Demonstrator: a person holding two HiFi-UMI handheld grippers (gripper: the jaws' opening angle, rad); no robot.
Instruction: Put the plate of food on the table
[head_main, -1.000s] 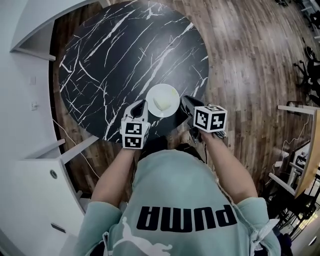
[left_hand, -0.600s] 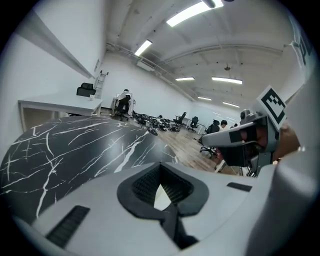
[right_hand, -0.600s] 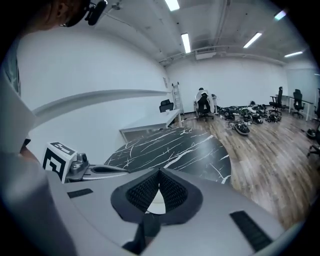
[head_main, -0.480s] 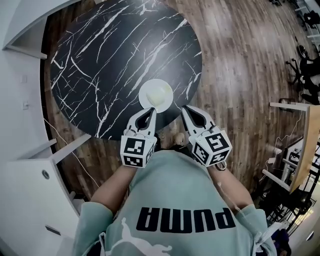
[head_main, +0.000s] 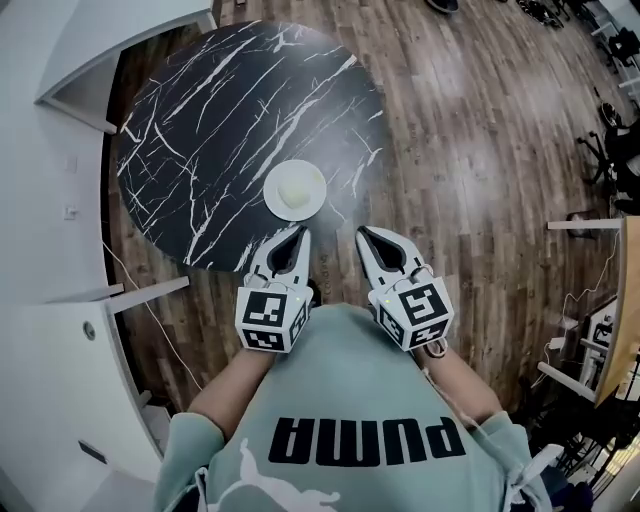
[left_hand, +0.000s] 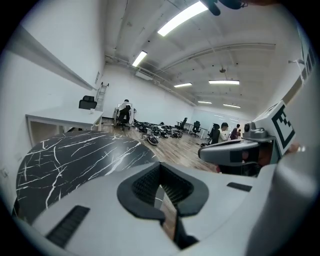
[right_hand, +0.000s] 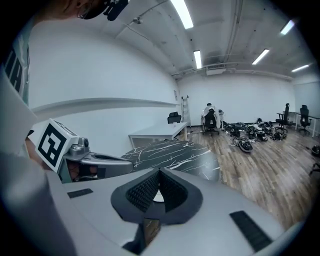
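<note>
A white plate (head_main: 295, 190) with a pale lump of food sits on the round black marble table (head_main: 200, 120), near its front edge. Both grippers hang in front of the person's chest, off the table and short of the plate. My left gripper (head_main: 298, 233) is shut and empty, its tips pointing at the plate's near rim. My right gripper (head_main: 364, 233) is also shut and empty, over the wooden floor just right of the table edge. In the right gripper view a white sliver of the plate (right_hand: 157, 196) shows between the jaw pads, with the table (right_hand: 175, 150) beyond.
Wooden floor (head_main: 480, 150) surrounds the table. A white curved wall and counter (head_main: 60, 330) stand to the left. Desks and office chairs (head_main: 615, 140) line the right side. In the left gripper view, people and chairs (left_hand: 220, 132) are far across the room.
Both grippers drew back from either side of the plate toward the body. The plate stays on the table, now apart from them.
</note>
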